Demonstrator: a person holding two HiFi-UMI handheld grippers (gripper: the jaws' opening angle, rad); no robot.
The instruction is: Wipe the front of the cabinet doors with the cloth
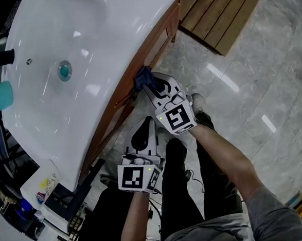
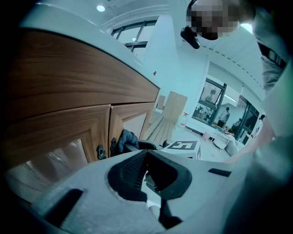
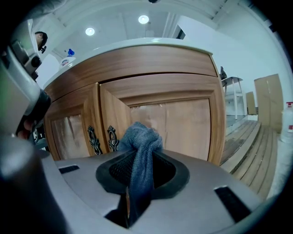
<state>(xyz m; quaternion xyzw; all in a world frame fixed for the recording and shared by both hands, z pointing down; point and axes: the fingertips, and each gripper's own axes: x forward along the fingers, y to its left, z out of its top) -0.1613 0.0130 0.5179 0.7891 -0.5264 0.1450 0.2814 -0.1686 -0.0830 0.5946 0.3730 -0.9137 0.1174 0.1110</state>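
A dark blue cloth (image 1: 143, 77) is bunched between the jaws of my right gripper (image 1: 148, 85), which is shut on it and holds it against the wooden cabinet front (image 1: 153, 45) under the counter. In the right gripper view the cloth (image 3: 141, 139) touches the right door (image 3: 183, 123) just right of the two ornate handles (image 3: 111, 137). My left gripper (image 1: 149, 121) hangs lower and nearer to me, shut with nothing in it, off the doors. From the left gripper view, the left gripper (image 2: 149, 157) faces the left door (image 2: 55, 132), with the cloth (image 2: 126, 138) beyond.
A white sink counter (image 1: 82, 24) with a drain (image 1: 64, 70) overhangs the cabinet. A slatted wooden platform (image 1: 225, 9) lies on the glossy marble floor (image 1: 251, 84) to the right. My legs and a shoe (image 1: 197, 101) are below the grippers. Clutter sits at the lower left.
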